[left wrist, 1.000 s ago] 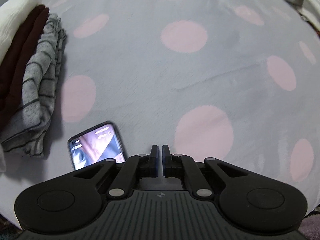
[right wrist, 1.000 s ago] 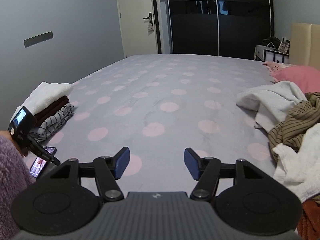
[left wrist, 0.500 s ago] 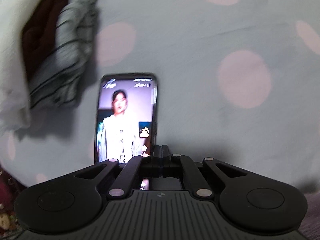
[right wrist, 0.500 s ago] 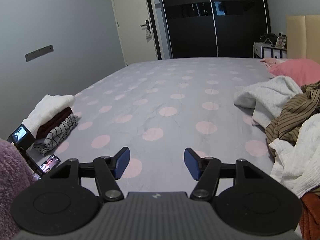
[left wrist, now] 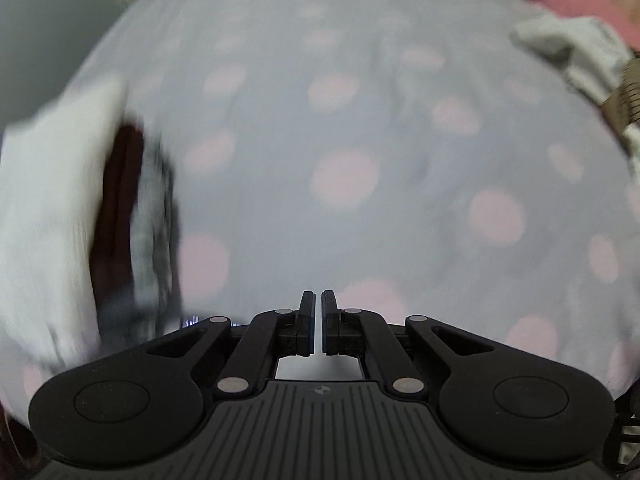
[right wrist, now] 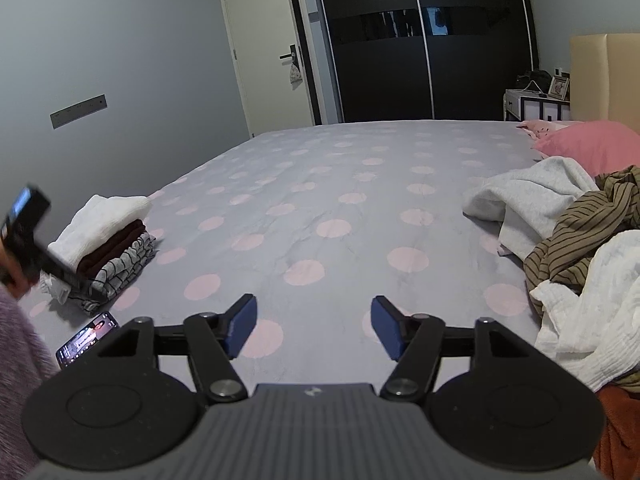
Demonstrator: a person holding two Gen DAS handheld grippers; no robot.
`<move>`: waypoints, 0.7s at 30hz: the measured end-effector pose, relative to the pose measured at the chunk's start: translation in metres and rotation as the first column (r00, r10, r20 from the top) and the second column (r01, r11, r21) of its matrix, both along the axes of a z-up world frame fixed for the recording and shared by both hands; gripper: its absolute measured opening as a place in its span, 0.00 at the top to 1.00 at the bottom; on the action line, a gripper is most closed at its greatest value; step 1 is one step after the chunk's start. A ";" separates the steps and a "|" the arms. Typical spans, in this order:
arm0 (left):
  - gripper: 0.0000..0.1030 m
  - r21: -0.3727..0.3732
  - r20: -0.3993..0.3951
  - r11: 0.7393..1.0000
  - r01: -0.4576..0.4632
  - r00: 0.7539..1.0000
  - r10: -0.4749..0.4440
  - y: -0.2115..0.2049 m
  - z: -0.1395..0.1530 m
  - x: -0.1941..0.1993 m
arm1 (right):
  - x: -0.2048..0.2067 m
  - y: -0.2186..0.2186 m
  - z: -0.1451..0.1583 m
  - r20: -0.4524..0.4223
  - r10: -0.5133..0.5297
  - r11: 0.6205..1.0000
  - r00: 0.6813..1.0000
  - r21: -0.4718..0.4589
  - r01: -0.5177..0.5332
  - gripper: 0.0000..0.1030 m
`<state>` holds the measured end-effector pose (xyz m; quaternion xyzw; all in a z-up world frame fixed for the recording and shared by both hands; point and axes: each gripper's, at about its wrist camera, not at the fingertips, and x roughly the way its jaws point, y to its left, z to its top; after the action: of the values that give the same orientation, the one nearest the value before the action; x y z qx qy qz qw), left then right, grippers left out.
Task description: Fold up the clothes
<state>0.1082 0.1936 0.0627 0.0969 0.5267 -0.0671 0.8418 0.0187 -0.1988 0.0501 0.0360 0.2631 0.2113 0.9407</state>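
left gripper (left wrist: 318, 322) – pointing steeply downward, jaws closed, gripping nothing | right gripper (right wrist: 312, 330) – pointing slightly downward, jaws opening, nothing between them | purple sleeve (right wrist: 16, 364) showing at the left edge

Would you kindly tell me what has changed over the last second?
The left gripper, shut and empty, dipped toward the phone, then rose away from it. The right gripper is opening slightly, nothing between its jaws. The folded stack and the unfolded pile stayed put.

Home bedroom, polka-dot bed (right wrist: 320, 184), pink pillow (right wrist: 588, 146), dark sliding wardrobe (right wrist: 420, 40), door (right wrist: 264, 48)
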 end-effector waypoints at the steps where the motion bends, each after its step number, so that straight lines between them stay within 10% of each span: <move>1: 1.00 -0.007 0.020 1.000 0.015 1.000 -0.014 -0.009 0.008 0.002 | -0.001 0.000 0.001 0.003 0.002 1.000 1.000 0.002 -0.002 0.34; 9: 0.76 -0.112 0.254 0.981 0.160 0.959 -0.127 -0.099 0.072 -0.031 | -0.002 -0.012 0.013 0.037 -0.034 0.999 0.999 0.007 0.034 0.29; 12: 0.57 -0.183 0.308 0.966 0.181 0.944 -0.119 -0.147 0.066 -0.023 | 0.000 -0.020 0.014 0.020 -0.070 0.997 0.997 0.021 0.069 0.29; 21: 0.49 -0.246 0.244 0.966 0.082 0.970 -0.020 -0.178 0.011 -0.036 | 0.001 -0.037 0.008 -0.008 -0.136 0.990 0.991 0.045 0.136 0.26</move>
<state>0.0719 0.0153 0.0738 0.0092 0.4057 -0.1434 0.9026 0.0195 -0.2357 0.0584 0.0757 0.2575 0.1526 0.9512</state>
